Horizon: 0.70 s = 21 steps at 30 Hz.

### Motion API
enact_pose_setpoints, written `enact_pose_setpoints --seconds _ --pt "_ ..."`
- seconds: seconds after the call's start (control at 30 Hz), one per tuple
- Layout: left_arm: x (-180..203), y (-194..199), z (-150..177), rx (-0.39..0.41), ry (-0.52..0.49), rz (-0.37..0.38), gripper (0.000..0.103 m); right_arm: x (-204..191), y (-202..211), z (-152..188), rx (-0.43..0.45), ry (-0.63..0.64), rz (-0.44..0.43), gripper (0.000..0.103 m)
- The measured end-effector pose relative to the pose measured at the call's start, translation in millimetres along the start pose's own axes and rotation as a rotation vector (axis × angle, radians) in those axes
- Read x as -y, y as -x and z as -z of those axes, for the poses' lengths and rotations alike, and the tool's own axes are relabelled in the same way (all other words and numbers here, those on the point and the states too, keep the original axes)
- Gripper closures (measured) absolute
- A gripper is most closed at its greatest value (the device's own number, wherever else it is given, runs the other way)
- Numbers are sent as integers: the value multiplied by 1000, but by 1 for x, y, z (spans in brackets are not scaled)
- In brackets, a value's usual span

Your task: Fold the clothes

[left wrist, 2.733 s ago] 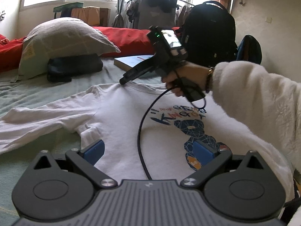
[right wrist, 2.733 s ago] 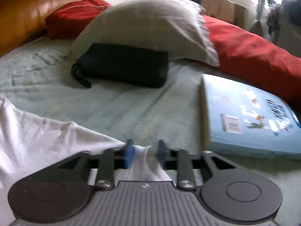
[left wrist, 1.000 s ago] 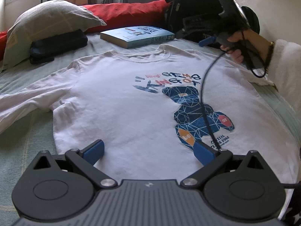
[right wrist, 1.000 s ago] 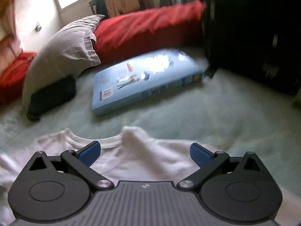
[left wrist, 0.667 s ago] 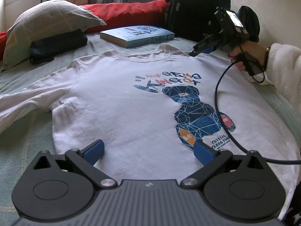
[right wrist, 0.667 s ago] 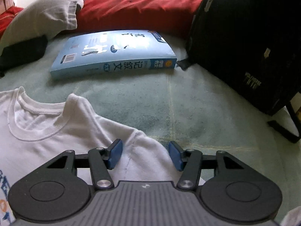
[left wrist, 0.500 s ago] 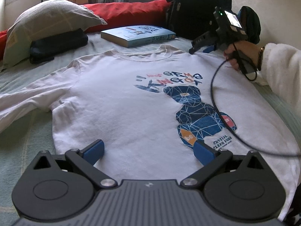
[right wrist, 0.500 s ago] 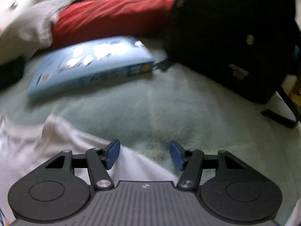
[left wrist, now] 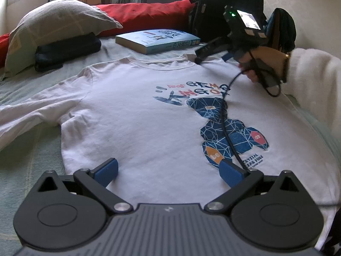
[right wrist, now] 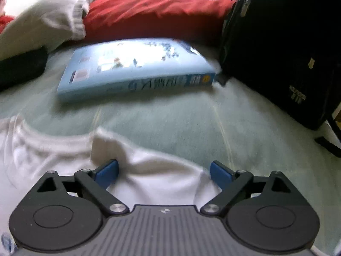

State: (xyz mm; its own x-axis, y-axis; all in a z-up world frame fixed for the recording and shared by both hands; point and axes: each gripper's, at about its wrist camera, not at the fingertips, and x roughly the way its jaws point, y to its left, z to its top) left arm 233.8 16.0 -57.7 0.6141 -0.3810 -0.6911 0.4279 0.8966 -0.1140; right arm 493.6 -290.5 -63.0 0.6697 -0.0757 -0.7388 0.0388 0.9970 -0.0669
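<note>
The left claw (left wrist: 168, 169) hovers low over the bottom hem of the white T-shirt (left wrist: 138, 115), its blue pads spread wide apart with nothing pinched between them. The T-shirt lies flat and face up on the pale green bed (left wrist: 27, 151), hem toward this claw, collar at the far end, one long sleeve stretched away on the side opposite the print. The blue bear print (left wrist: 226, 132) sits on the half of the T-shirt nearer the person's white sleeve (left wrist: 309, 81), with lettering just beyond it toward the collar. A black cable (left wrist: 223, 115) trails across the print.

Further up the T-shirt, at the shoulder just beside the collar, the right claw (right wrist: 164, 171) is held by a hand (left wrist: 260, 61); its jaws are opening, standing wide, and shoulder cloth bunches between the pads, though they do not press on it. This view is blurred by motion.

Beyond the T-shirt's collar a light blue book (right wrist: 136, 66) lies flat on the bed. A black backpack (right wrist: 281, 42) stands beside the book. Further from the T-shirt a black pouch (left wrist: 66, 49) rests under a grey pillow (left wrist: 57, 23), with a red cushion (right wrist: 153, 12) behind
</note>
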Motion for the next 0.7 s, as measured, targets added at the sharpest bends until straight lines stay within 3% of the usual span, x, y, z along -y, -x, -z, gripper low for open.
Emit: enact_pose_setpoints --seconds 0.07,0.2,0.4,0.5,0.7 --pt "0 1 0 2 0 1 2 7 8 -4 -9 -52 -21 12" --pt "1 4 -1 8 1 -2 2 29 62 5 28 -64 -80 13" --pt "9 15 -4 40 -30 3 2 78 148 59 31 -150 -210 12" --pt "16 20 -7 49 -49 7 2 75 172 95 27 -156 -293 12" --pt "39 20 -10 -42 -57 -18 2 42 183 147 12 -116 -473 11"
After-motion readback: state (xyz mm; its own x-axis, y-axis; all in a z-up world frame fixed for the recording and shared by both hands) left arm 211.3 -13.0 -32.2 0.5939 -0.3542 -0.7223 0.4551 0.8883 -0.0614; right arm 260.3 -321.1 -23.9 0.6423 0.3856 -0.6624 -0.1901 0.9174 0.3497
